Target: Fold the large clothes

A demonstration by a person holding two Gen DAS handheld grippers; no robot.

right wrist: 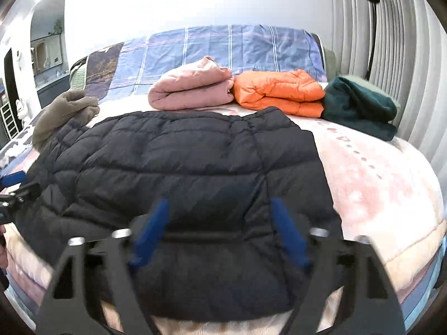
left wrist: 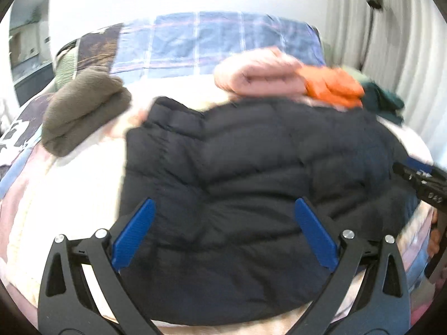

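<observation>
A black quilted puffer jacket (left wrist: 251, 167) lies spread flat on the bed; it also shows in the right wrist view (right wrist: 181, 162). My left gripper (left wrist: 225, 203) is open, its blue pads wide apart above the jacket's near part, holding nothing. My right gripper (right wrist: 219, 205) is open too, hovering over the jacket's near hem area, empty. The right gripper's body shows at the right edge of the left wrist view (left wrist: 421, 184). The left wrist view is blurred by motion.
Folded clothes sit behind the jacket: a pink one (right wrist: 192, 86), an orange puffer (right wrist: 279, 92), a dark green one (right wrist: 360, 109) and a brown-grey fleece (right wrist: 64, 114) at the left. A blue plaid cover (right wrist: 223, 47) lies at the bedhead. Curtains (right wrist: 391, 42) hang on the right.
</observation>
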